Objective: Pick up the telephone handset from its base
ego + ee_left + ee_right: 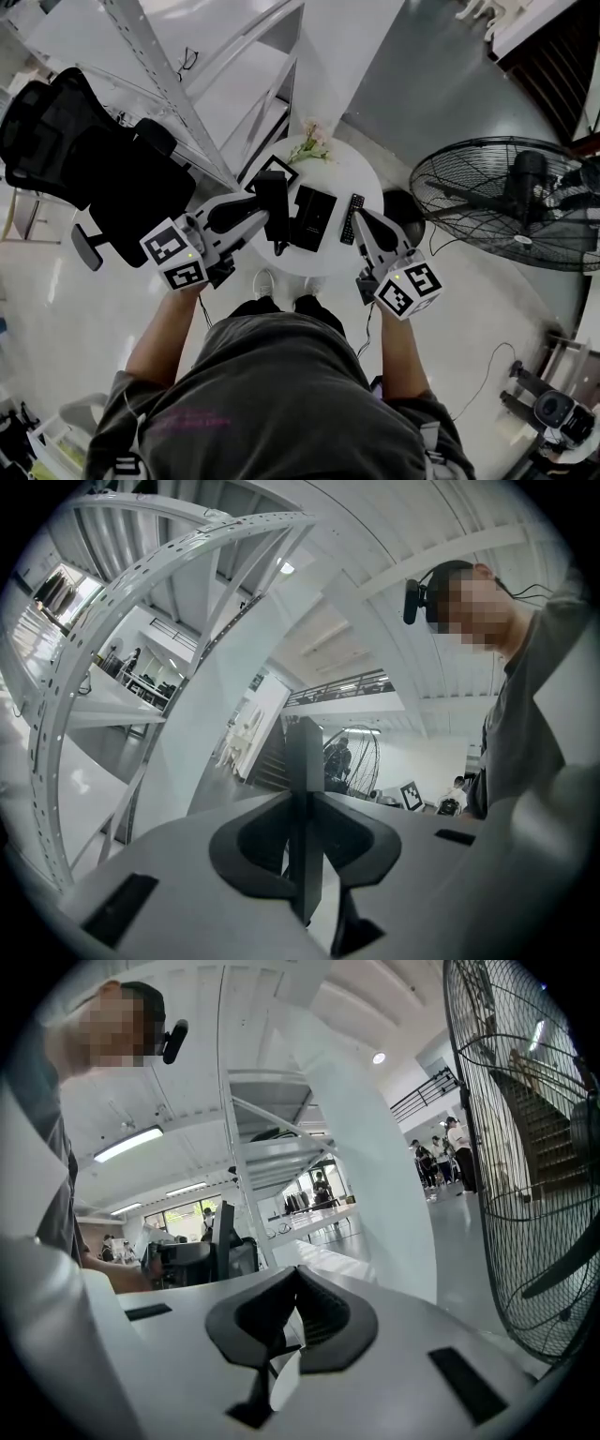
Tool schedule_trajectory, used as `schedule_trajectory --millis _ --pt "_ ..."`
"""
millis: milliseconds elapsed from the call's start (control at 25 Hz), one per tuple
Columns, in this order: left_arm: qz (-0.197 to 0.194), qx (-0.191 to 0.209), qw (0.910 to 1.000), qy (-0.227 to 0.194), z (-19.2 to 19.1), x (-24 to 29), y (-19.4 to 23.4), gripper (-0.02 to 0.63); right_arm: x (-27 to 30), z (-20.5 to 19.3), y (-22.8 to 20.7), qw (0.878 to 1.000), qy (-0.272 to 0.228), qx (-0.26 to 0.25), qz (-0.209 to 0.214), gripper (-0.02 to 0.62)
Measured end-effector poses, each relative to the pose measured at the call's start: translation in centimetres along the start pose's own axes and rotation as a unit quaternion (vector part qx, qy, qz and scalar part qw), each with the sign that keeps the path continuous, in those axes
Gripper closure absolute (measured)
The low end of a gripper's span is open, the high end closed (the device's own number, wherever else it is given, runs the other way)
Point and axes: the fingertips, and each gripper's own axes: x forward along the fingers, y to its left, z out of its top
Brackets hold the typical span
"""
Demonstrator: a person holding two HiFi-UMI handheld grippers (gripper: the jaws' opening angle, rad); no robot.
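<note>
**A:** In the head view, where was the handset?

**B:** It was between the fingers of the left gripper (268,216). The telephone handset (275,199) was clamped there, off its base (313,217). The base sat just past those fingertips on the round bench (371,180). I judged the pick-up as good as done.

**A:** And the other hand?

**B:** The right gripper (360,221) hovered with its tips just beside a remote control (352,217). That was on the far side of the base from the left fingers.

**A:** What did the left gripper view show?

**B:** The fingers (251,841) pressed on the handset (304,761) from both sides, and it held them part-way apart. It stood upright as a thin dark slab and rose well above the tips. Only the room showed beyond it, no bench.

**A:** And the right gripper view?

**B:** On the right gripper (292,1283) the fingers were together with nothing in them. A big fan (525,1147) stood off to their right.

**A:** What could have gone wrong?

**B:** The fingers gripped only a short stretch of a long, smooth handset. A tilt of the wrist could have let it swing or slide out. In the head view something dark hung below the fingers, perhaps a cord, though I couldn't tell. If it was a cord, pulling further away could have dragged the base along. The right tips were also close enough to nudge the remote control off the bench.
</note>
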Motion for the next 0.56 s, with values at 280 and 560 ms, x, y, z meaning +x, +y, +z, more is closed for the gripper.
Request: schedule_trajectory --millis 280,560 --pt "0.003 0.001 1.0 0.004 -0.29 0.12 -0.28 0.523 -0.33 -0.25 -0.26 1.0 0.003 0.003 0.001 0.575" --pt "0.003 0.003 1.0 0.007 -0.64 0.5 -0.81 0.523 -0.79 -0.45 -0.37 1.0 0.005 0.0 0.006 0.575"
